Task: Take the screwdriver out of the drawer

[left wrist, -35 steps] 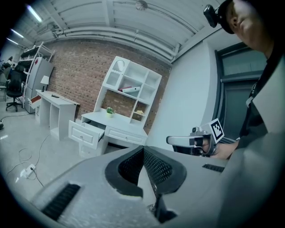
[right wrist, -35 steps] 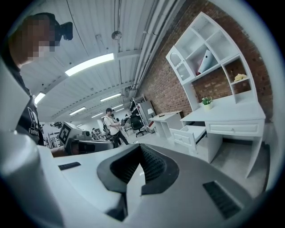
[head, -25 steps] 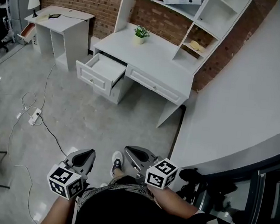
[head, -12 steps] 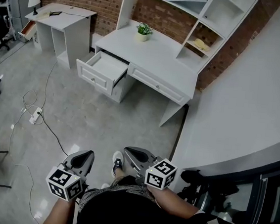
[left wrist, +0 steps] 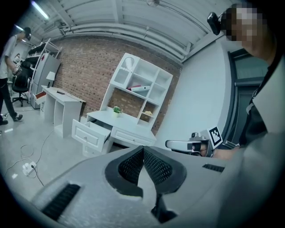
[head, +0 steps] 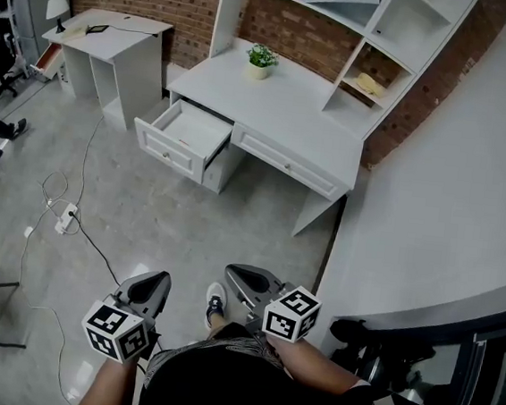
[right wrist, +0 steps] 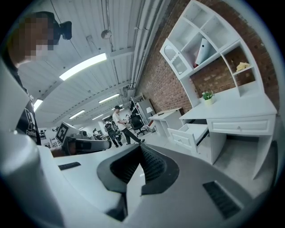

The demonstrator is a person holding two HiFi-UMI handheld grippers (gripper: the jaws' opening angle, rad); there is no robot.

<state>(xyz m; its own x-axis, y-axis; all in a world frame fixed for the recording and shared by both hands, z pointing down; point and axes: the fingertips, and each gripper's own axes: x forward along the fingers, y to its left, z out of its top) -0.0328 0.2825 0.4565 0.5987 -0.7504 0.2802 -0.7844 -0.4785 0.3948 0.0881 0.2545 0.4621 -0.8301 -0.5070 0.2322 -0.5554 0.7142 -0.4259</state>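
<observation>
My left gripper [head: 149,287] and right gripper [head: 239,277] sit pressed together, empty, well short of the open drawer [head: 188,133]; I should walk up square, spreading one early.

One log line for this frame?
left gripper shut, empty | right gripper shut, empty | drawer open, far off | screwdriver not seen
</observation>
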